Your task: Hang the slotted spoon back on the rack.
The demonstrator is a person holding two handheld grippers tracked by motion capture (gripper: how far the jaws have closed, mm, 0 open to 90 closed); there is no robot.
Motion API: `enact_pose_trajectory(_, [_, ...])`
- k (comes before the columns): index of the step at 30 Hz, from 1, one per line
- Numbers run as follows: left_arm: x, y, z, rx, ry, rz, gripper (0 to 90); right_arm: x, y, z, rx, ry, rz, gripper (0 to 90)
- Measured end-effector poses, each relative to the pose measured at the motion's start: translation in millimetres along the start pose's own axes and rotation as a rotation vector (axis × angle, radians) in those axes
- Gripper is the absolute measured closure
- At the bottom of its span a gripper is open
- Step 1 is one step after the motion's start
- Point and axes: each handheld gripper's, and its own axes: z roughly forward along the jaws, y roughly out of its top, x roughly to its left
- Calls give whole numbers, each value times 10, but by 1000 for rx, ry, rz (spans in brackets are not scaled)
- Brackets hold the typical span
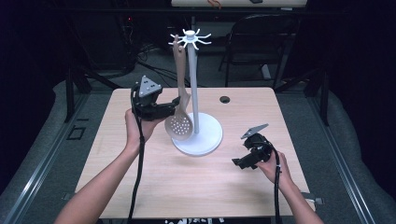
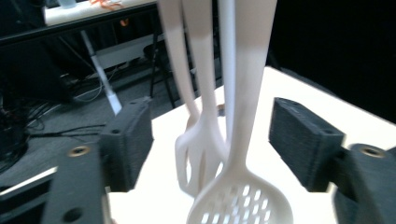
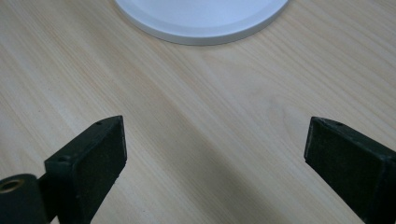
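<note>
Near the middle of the high view stands one white utensil stand [image 1: 194,84], with two utensils hanging: one slotted spoon [image 1: 179,123] and one slotted turner [image 2: 196,154] behind it. So the spoon's handle sits between the spread-apart jaws of the left gripper [image 1: 173,103], not touching either pad. Lower right, the right gripper [image 1: 239,163] hovers empty with jaws wide over the light wood table [image 1: 196,182]. Dark room, chair [image 1: 261,37] behind.
</note>
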Motion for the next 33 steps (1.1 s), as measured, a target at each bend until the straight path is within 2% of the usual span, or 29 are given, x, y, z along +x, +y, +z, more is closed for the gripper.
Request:
enact_pose_trajectory(6, [118, -326, -119, 48, 11, -26, 160, 0, -2, -3, -8, -5, 0, 51])
enact_pose_trajectory(9, [186, -485, -165, 67, 14, -52, 152, 1, -3, -1, -8, -5, 1, 50])
enact_pose_trajectory(12, [234, -633, -196, 90, 27, -62, 150, 8, 0, 3, -5, -8, -1, 49])
enact_pose_trajectory(26, [358, -1245, -229, 230, 41, -138, 116, 18, -12, 26, 2, -13, -4, 49])
enact_pose_trajectory(30, [391, -1407, -228, 291, 47, -166, 76, 24, -17, 34, 5, -18, -11, 49])
enact_pose_trajectory(33, [417, -1512, -209, 349, 24, -180, 50, 23, -18, 35, 3, -20, -13, 49])
